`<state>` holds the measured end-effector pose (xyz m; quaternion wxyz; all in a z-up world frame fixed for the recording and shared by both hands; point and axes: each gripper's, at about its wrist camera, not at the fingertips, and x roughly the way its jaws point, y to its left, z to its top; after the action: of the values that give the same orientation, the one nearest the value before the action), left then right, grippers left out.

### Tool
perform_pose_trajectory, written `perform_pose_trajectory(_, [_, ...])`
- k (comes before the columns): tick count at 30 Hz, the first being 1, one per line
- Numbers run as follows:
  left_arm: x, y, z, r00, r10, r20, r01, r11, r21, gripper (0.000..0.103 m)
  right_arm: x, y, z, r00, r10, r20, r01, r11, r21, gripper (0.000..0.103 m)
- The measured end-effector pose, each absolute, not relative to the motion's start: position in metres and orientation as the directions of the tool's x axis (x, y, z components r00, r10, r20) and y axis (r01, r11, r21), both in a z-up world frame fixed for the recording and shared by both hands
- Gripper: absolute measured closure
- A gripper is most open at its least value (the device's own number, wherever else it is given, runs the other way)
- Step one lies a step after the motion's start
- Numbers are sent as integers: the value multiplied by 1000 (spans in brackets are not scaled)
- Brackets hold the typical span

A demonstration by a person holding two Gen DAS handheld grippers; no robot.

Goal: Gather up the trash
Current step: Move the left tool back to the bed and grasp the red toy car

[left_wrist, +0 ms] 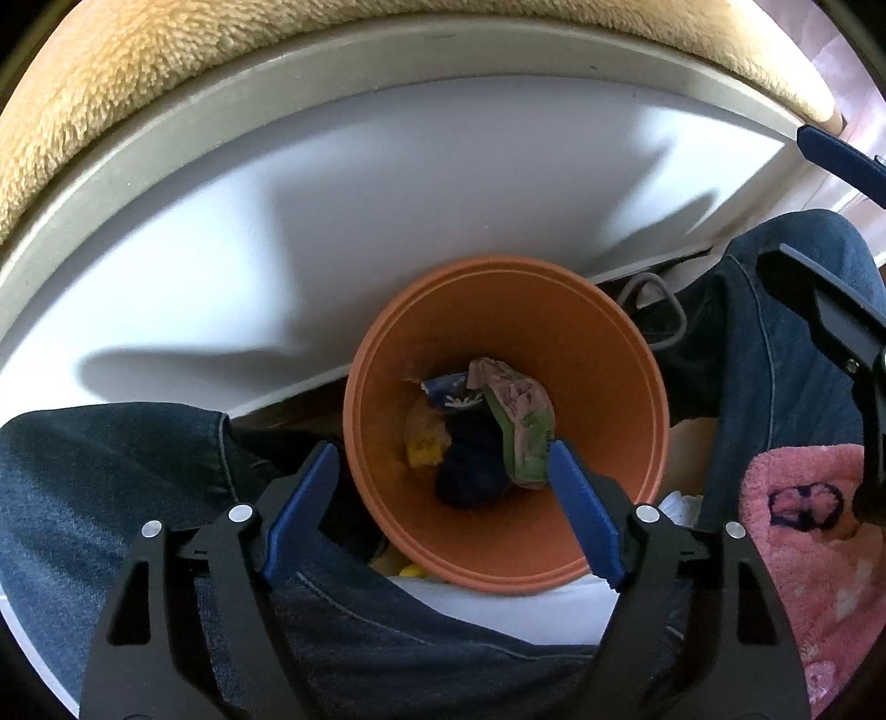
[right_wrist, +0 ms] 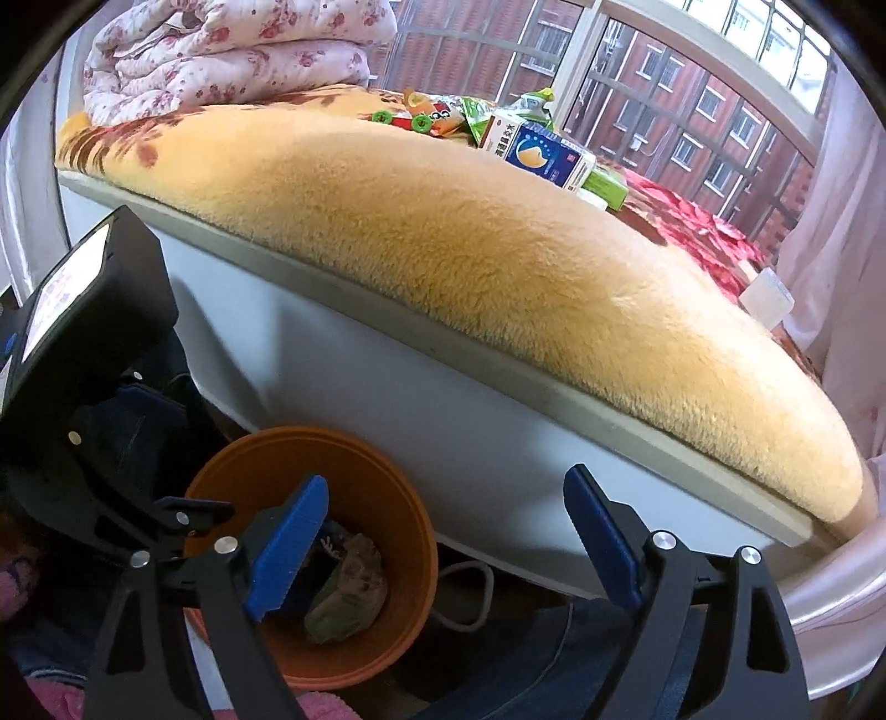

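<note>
The right gripper is held with its blue fingers spread wide and nothing between them, beside a white bed frame. An orange bin with crumpled wrappers inside is seen low on the left. Cartons and packets are scattered on the yellow blanket, near a folded floral quilt.

Bed bears blanket, wrappers, carton.

The bin is orange, holding a green-and-pink wrapper. At twelve o'clock the bed blanket is golden-yellow; the folded quilt carries pink florals
</note>
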<state>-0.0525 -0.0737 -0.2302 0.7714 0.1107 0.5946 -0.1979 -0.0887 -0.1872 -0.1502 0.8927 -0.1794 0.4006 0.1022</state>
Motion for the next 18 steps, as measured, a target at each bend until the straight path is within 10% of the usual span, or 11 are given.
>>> perform_pose_trajectory(18, [-53, -72, -225, 223, -178, -958, 433, 899, -66, 26, -86, -199, -153, 636, 32, -771, -295, 933, -205, 17])
